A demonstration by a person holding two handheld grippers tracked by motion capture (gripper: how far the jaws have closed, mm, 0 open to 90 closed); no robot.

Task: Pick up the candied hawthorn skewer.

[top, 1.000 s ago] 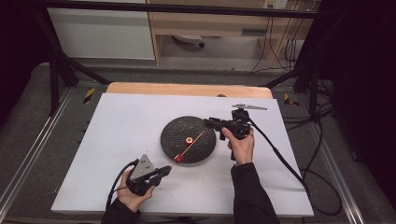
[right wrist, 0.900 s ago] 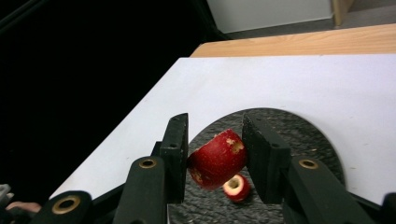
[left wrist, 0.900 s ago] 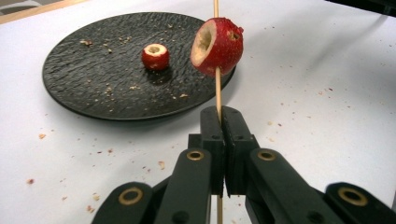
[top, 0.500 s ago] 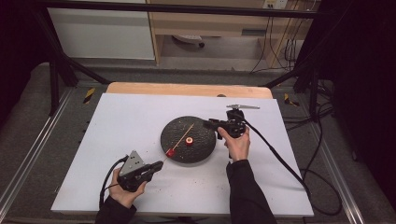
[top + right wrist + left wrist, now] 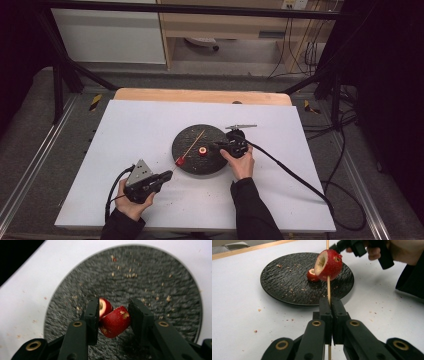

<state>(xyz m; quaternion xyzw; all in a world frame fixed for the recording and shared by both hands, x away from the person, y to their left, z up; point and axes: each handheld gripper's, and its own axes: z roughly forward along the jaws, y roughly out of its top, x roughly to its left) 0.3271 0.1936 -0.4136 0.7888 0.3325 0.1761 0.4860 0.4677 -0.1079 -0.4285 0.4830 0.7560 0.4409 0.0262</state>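
A black round plate (image 5: pixel 200 167) (image 5: pixel 287 277) (image 5: pixel 150 277) lies at the middle of the white table. My left gripper (image 5: pixel 169 174) (image 5: pixel 331 303) is shut on a thin wooden skewer (image 5: pixel 328 290). A hollowed red fruit piece (image 5: pixel 180 161) (image 5: pixel 329 263) is speared on the skewer, which slants over the plate's left side. A second red fruit piece (image 5: pixel 202 151) (image 5: pixel 312 276) (image 5: pixel 115 321) lies on the plate. My right gripper (image 5: pixel 216 146) (image 5: pixel 113 301) is low over the plate, its jaws apart with that piece between them. No squeeze on it shows.
Crumbs are scattered on the plate and the white table top (image 5: pixel 125 130). A wooden strip (image 5: pixel 200 95) runs along the table's back edge. The right gripper's cable (image 5: pixel 290 172) trails off to the right front. Metal rails flank the table.
My right gripper has come down from above the plate's right side to straddle the fruit piece lying on it. The left gripper and skewer have shifted slightly left.
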